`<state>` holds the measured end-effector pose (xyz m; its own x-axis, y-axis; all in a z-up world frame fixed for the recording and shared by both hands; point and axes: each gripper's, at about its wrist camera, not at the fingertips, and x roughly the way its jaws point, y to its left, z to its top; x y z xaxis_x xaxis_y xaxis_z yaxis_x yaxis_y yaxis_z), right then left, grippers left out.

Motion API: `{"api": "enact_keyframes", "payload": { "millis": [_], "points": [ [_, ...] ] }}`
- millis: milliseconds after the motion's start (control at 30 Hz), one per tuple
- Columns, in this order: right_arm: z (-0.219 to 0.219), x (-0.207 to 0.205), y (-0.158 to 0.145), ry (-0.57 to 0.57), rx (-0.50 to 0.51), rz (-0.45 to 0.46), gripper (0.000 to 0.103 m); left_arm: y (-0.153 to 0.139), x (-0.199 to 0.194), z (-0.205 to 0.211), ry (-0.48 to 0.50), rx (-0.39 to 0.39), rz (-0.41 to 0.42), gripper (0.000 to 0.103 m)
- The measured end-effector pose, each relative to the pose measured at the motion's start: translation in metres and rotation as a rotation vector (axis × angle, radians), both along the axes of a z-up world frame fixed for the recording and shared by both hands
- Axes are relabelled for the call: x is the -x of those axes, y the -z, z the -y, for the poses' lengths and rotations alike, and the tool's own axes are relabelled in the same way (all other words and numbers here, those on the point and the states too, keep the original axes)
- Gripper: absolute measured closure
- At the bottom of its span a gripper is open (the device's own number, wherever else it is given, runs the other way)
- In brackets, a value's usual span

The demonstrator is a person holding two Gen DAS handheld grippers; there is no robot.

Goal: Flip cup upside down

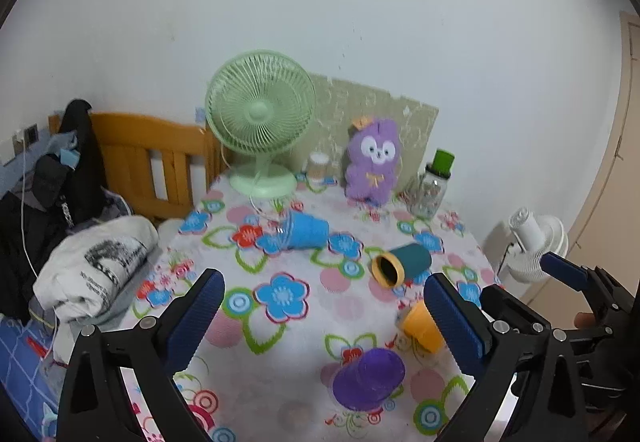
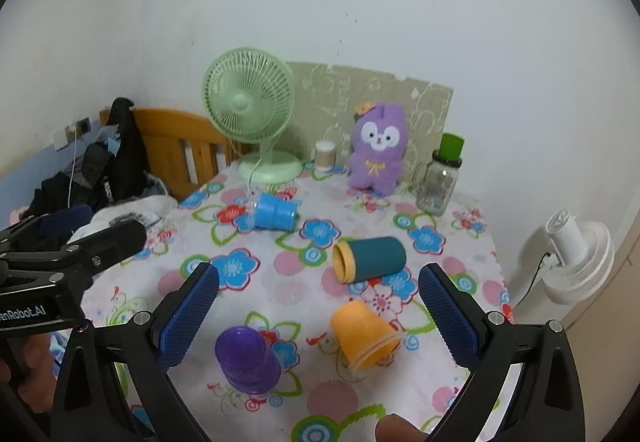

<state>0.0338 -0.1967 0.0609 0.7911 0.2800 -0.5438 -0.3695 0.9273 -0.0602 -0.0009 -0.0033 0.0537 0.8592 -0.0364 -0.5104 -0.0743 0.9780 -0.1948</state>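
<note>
Several cups sit on the floral tablecloth [image 2: 280,414]. A purple cup [image 1: 368,378] [image 2: 248,358] stands upside down near the front. An orange cup [image 1: 420,326] [image 2: 366,334] lies tilted on its side. A teal cup with an orange rim [image 1: 402,264] [image 2: 370,259] and a blue cup [image 1: 304,230] [image 2: 276,211] lie on their sides farther back. My left gripper [image 1: 324,306] is open and empty above the table's front. My right gripper [image 2: 320,306] is open and empty, and shows at the right edge of the left wrist view [image 1: 568,274].
A green desk fan [image 1: 260,122] [image 2: 250,114], a purple plush toy [image 1: 372,162] [image 2: 378,150], a small jar [image 2: 325,154] and a green-capped glass bottle [image 1: 432,186] [image 2: 440,178] stand along the back. A white fan [image 2: 576,258] is off the right edge. Clothes [image 1: 92,266] and a wooden bed frame [image 1: 152,158] are at left.
</note>
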Motion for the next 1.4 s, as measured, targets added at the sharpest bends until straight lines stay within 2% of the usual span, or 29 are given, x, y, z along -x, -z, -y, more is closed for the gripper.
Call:
{"api": "enact_keyframes", "payload": {
  "millis": [300,900,1133,1400],
  "points": [
    [0.005,0.005,-0.015,0.018,-0.031,0.057,0.002,-0.021,0.021,-0.005,-0.079,-0.042,0.125,0.000],
    [0.010,0.029,-0.056,0.035,-0.058,0.203,0.001,-0.045,0.033,-0.009,-0.101,-0.056,0.220,0.000],
    [0.006,0.031,-0.053,0.027,-0.049,0.200,0.000,-0.041,0.030,-0.004,-0.089,-0.066,0.196,0.000],
    [-0.001,0.020,-0.024,0.041,0.004,0.071,0.000,-0.017,0.022,-0.001,-0.088,-0.070,0.096,0.000]
  ]
}}
